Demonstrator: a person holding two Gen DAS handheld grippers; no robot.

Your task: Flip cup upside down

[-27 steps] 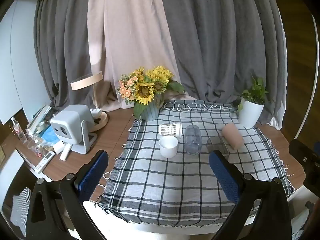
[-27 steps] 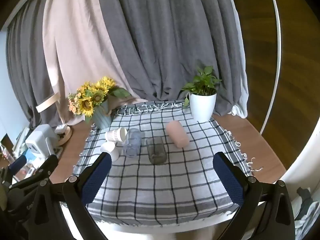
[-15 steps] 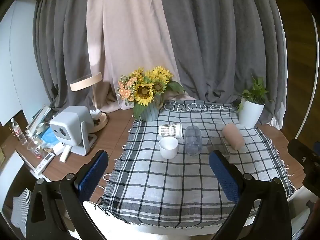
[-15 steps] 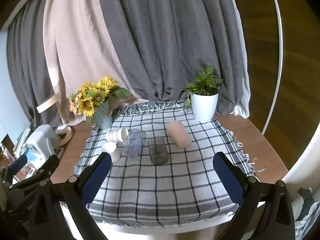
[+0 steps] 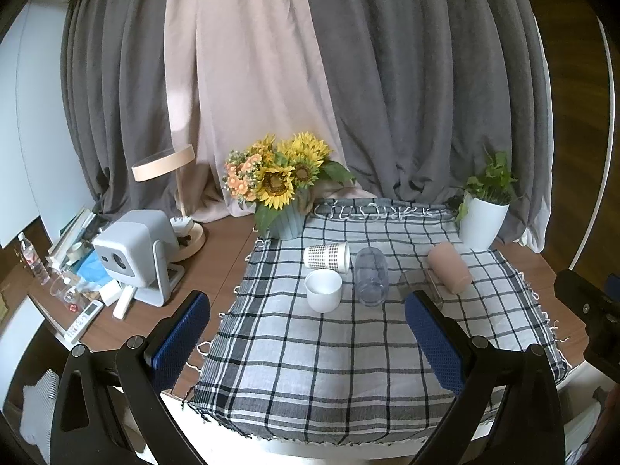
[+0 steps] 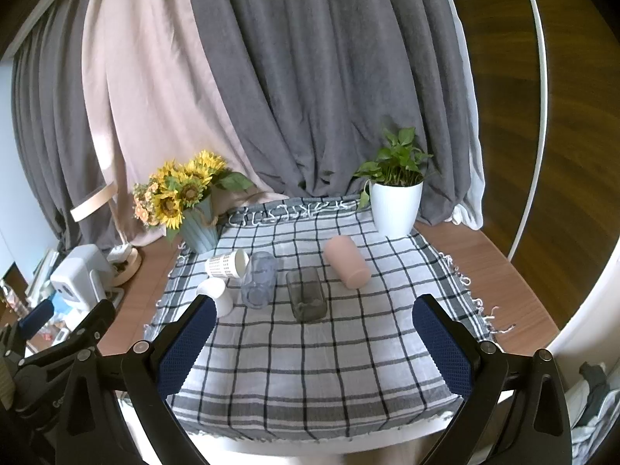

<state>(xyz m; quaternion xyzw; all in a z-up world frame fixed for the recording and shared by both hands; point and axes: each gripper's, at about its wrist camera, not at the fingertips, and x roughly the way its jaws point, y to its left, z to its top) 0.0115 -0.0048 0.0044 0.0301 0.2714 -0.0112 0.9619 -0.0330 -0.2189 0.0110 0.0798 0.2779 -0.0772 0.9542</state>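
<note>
Several cups sit mid-table on a checked cloth [image 5: 329,352]. A white cup [image 5: 323,290] stands upright, mouth up. A patterned paper cup [image 5: 326,256], a clear plastic cup [image 5: 371,281], a dark glass cup [image 6: 306,294] and a pink cup [image 5: 449,267] lie on their sides. My left gripper [image 5: 306,343] is open and empty, well short of the cups. My right gripper [image 6: 316,343] is open and empty too, near the table's front edge. The same cups show in the right wrist view: white [image 6: 215,296], paper [image 6: 226,264], clear [image 6: 259,279], pink [image 6: 347,262].
A vase of sunflowers [image 5: 281,193] stands at the cloth's back left and a white potted plant [image 5: 484,215] at its back right. A grey projector [image 5: 135,255], a lamp [image 5: 166,162] and clutter fill the wooden table to the left. Curtains hang behind.
Both grippers have risen or tilted very slightly; the table sits a touch lower in view. Nothing on the table has moved.
</note>
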